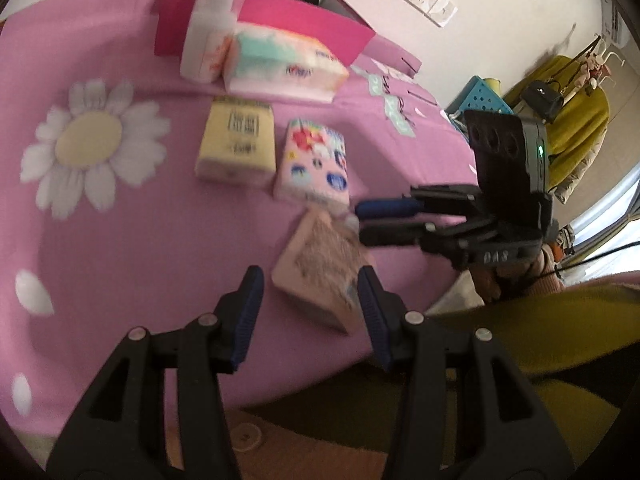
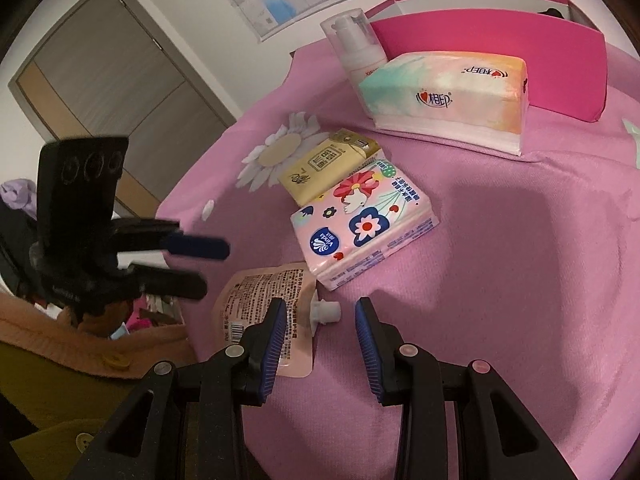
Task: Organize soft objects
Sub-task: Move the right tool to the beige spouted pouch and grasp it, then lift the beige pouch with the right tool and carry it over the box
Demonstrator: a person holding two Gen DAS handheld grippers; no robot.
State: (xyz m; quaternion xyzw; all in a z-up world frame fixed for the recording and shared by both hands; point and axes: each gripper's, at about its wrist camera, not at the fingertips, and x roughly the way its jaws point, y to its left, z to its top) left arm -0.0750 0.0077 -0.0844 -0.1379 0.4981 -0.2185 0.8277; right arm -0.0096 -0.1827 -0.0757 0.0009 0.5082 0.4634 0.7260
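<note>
Barely begun: nothing sorted yet.
Both claws part-spread, empty: left gripper (image 1: 310,312), right gripper (image 2: 320,332) over spout pouch (image 2: 262,308) at cloth's near edge; tissue packs (image 2: 364,224) loose, pink box (image 2: 520,64) behind.

Left view blurred; pouch (image 2: 256,312) partly behind right gripper's finger (image 2: 272,344); box (image 2: 520,40) cut by edge.

I'm seeing a pink tablecloth (image 2: 520,260) printed with a white, yellow-centred daisy (image 1: 90,138). The spout pouch (image 2: 264,300) is showing pale peach with dark print, the small tissue pack (image 2: 360,220) pink with red, navy and white flowers, another pack (image 2: 332,164) yellow-gold, the large tissue pack (image 2: 444,92) pastel mint, peach and white. The box (image 2: 500,64) behind is reading magenta. My gripper pads (image 2: 276,344) are blue on black.
</note>
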